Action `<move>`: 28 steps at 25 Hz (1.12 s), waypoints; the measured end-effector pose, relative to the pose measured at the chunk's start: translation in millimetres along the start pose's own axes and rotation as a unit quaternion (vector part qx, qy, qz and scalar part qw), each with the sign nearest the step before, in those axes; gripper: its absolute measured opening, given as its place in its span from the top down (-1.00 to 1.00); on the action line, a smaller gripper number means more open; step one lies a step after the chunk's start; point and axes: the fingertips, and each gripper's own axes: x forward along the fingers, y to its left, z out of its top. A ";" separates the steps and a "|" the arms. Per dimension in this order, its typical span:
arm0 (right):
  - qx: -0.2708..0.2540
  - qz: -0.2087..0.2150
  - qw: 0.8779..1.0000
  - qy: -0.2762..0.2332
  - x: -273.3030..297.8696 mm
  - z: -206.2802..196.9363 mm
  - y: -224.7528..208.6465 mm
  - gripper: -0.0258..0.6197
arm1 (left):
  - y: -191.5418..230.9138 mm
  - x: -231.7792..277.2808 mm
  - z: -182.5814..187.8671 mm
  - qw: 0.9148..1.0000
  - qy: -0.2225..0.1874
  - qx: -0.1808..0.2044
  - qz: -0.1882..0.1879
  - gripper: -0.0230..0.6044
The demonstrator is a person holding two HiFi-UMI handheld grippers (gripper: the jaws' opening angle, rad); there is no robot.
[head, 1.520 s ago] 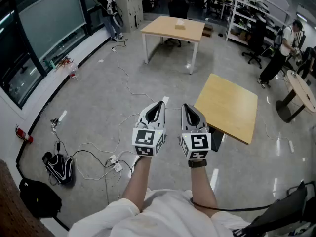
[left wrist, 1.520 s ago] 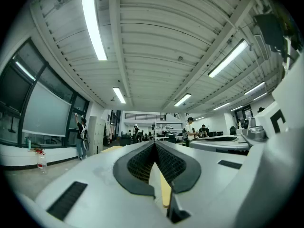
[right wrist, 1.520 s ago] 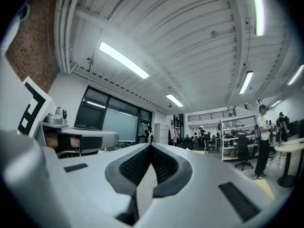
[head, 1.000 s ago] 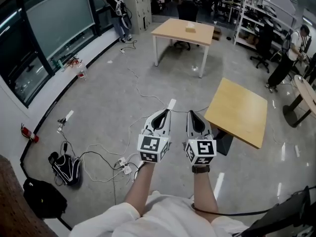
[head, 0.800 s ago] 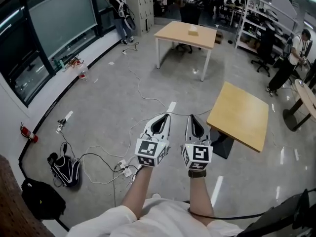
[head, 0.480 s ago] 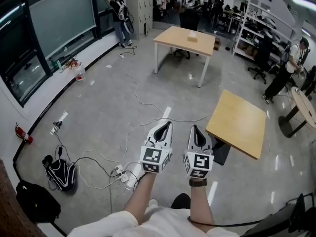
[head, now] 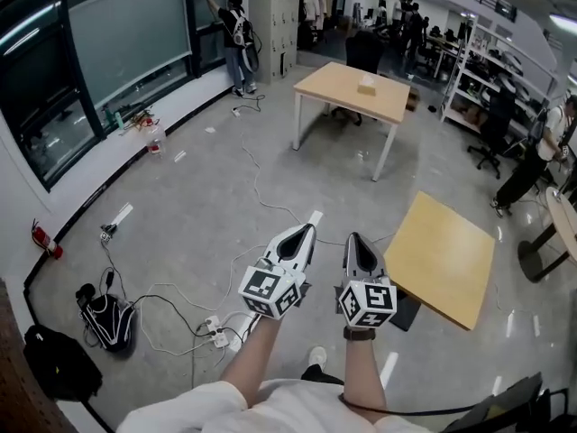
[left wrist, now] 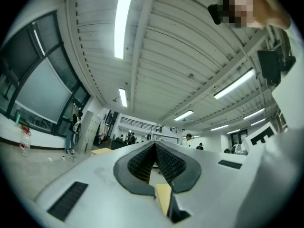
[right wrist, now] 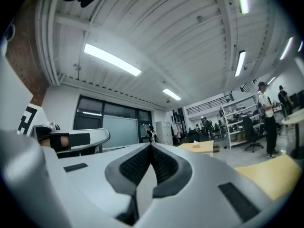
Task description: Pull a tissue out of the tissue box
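– Where's the tissue box (head: pixel 366 83)?
– Upper middle of the head view, on the far table (head: pixel 329 91), well apart from both grippers.
– And the grippers?
– Low centre of the frame, side by side above the floor. The left gripper (head: pixel 307 230) has its jaws pressed together with nothing between them. The right gripper (head: pixel 352 238) is likewise closed and empty.
– Anything nearby?
– A second wooden table (head: pixel 446 255) just to their right, and a black bag (head: pixel 105 314) at lower left.
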 end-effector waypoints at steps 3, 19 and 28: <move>-0.015 0.002 1.000 -0.021 37.7 23.4 -38.3 0.92 | 16.1 49.9 -3.1 0.998 0.015 0.050 0.041 0.95; -0.007 0.003 1.000 -0.014 137.5 4.9 -207.3 0.92 | 16.3 241.8 -87.9 0.992 0.070 0.095 0.038 0.95; -0.020 -0.041 0.999 0.010 247.9 -23.7 -295.5 0.92 | 77.5 381.5 -142.6 0.994 0.082 0.066 0.004 0.95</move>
